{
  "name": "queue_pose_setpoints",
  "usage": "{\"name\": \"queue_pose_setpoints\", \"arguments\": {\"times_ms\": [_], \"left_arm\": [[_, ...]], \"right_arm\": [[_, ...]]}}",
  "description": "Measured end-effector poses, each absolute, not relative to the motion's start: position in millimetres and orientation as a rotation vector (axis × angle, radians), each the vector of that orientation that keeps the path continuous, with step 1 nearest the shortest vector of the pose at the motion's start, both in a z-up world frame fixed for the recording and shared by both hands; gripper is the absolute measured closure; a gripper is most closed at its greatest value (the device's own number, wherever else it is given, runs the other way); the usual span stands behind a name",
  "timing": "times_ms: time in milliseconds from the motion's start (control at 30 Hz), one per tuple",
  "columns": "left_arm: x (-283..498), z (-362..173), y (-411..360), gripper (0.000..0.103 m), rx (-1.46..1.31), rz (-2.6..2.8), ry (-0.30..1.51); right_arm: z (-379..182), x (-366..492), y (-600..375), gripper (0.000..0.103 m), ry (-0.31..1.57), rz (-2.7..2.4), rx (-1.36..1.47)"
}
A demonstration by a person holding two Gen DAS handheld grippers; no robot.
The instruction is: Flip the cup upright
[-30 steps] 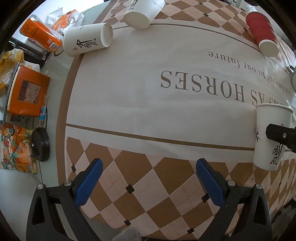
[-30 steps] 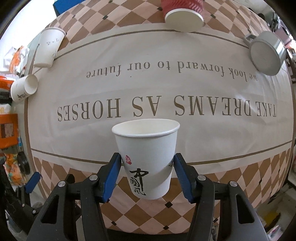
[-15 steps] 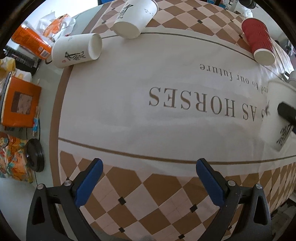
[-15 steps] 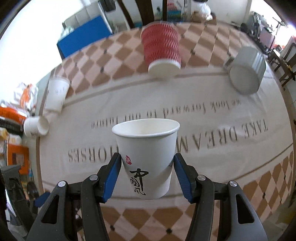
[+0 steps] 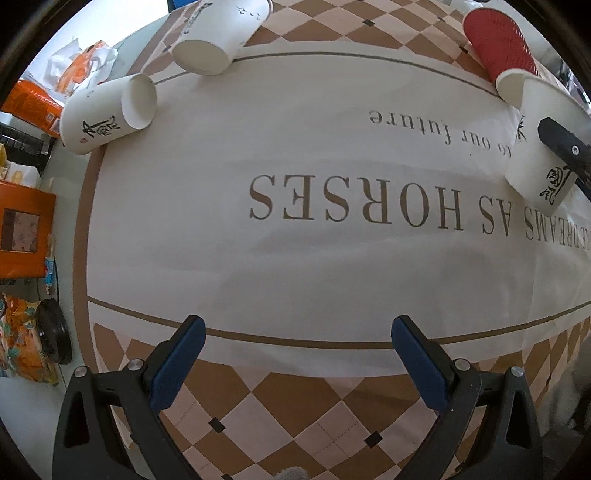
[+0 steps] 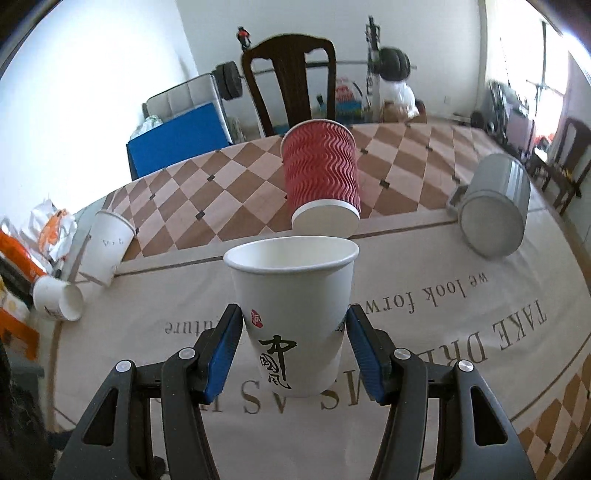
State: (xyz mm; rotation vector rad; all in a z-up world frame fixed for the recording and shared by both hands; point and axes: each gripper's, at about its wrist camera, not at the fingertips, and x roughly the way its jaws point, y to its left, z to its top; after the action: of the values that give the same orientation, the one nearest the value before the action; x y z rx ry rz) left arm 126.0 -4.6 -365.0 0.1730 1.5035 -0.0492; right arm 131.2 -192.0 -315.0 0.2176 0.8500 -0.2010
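Note:
My right gripper (image 6: pixel 293 338) is shut on a white paper cup (image 6: pixel 293 295) with black calligraphy, held upright with its mouth up, just above or on the tablecloth; I cannot tell which. The same cup (image 5: pixel 539 147) shows at the right edge of the left wrist view, with a right finger across it. My left gripper (image 5: pixel 295 363) is open and empty above the near checkered border. Two white cups (image 5: pixel 107 114) (image 5: pixel 221 33) lie on their sides at the far left.
A red ribbed cup (image 6: pixel 321 177) lies on its side just beyond the held cup. A grey mug (image 6: pixel 495 218) lies on its side at the right. Orange boxes (image 5: pixel 26 221), snack bags and a black lid (image 5: pixel 53 332) sit off the cloth's left edge. A chair (image 6: pixel 291 81) stands behind the table.
My right gripper carried the cup away from me across the cloth and tilted up, so the room shows. My left gripper moved forward toward the lying cups.

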Motion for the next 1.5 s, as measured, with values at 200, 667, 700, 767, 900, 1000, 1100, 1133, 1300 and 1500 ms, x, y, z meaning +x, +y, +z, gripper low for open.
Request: {"name": "queue_pose_setpoints", "arguments": {"times_ms": [200, 667, 700, 767, 900, 1000, 1100, 1133, 1300, 1500], "left_arm": [[123.2, -369.1, -0.2, 0.0, 0.18, -0.045, 1.504], [107.1, -318.5, -10.1, 0.0, 0.208, -0.05, 1.408], [106.3, -313.4, -11.9, 0.0, 0.209, -0.052, 1.4], [102.1, -298.9, -14.1, 0.0, 0.207, -0.056, 1.38], [92.5, -264.8, -17.6, 0.0, 0.188, -0.057, 1.328], [83.8, -233.6, -20.2, 0.0, 0.17, -0.056, 1.292], [73.8, -202.7, -25.2, 0.0, 0.146, -0.06, 1.243], [71.0, -190.6, -27.7, 0.0, 0.144, -0.06, 1.221], [54.6, -130.9, -36.8, 0.0, 0.125, -0.074, 1.141], [33.1, -66.4, -45.6, 0.0, 0.128, -0.083, 1.058]], "right_arm": [[-319.2, 109.4, -180.7, 0.041, 0.817, -0.19, 0.157], [-292.7, 52.2, -186.7, 0.02, 0.898, -0.24, 0.134], [-286.5, 47.0, -189.9, 0.017, 0.906, -0.261, 0.133], [-274.5, 38.9, -196.4, 0.012, 0.919, -0.29, 0.137], [-247.5, 28.9, -209.9, 0.001, 0.965, -0.342, 0.139], [-216.0, 18.8, -217.7, 0.0, 0.971, -0.36, 0.135], [-183.8, 8.9, -221.4, 0.0, 0.968, -0.348, 0.118], [-172.5, 5.4, -222.0, 0.0, 0.968, -0.344, 0.108], [-118.0, -14.7, -227.9, 0.0, 0.96, -0.325, 0.092], [-59.2, -35.0, -232.3, 0.0, 0.955, -0.307, 0.089]]}}
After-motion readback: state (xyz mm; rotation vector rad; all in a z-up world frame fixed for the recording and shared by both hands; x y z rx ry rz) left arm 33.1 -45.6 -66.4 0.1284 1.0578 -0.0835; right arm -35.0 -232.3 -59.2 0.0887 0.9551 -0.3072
